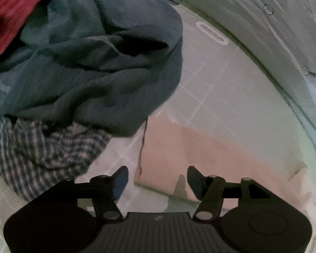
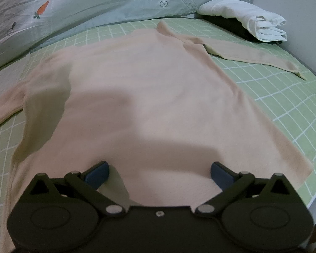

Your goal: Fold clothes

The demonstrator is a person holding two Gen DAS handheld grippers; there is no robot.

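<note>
The pink long-sleeved sweater (image 2: 137, 88) lies spread flat on the bed's green grid-pattern sheet (image 2: 273, 97), collar toward the pale green pillow (image 2: 105, 4) printed with a carrot. Its one sleeve extends toward a folded white garment (image 2: 252, 19) at the far corner; the other sleeve runs off the opposite edge of the right wrist view.

The right claw (image 2: 160, 174) hangs over the sweater's lower body with its jaws spread wide and nothing between the pads.

The left claw (image 1: 158, 181) stands partly open above the end of a pink sleeve (image 1: 200, 151), gripping nothing. Just beside it sits a heap of unfolded clothes: a dark teal garment (image 1: 94, 63) on top, a blue-and-white checked shirt (image 1: 42, 151) beneath, and a red striped garment (image 1: 8, 14) behind.
</note>
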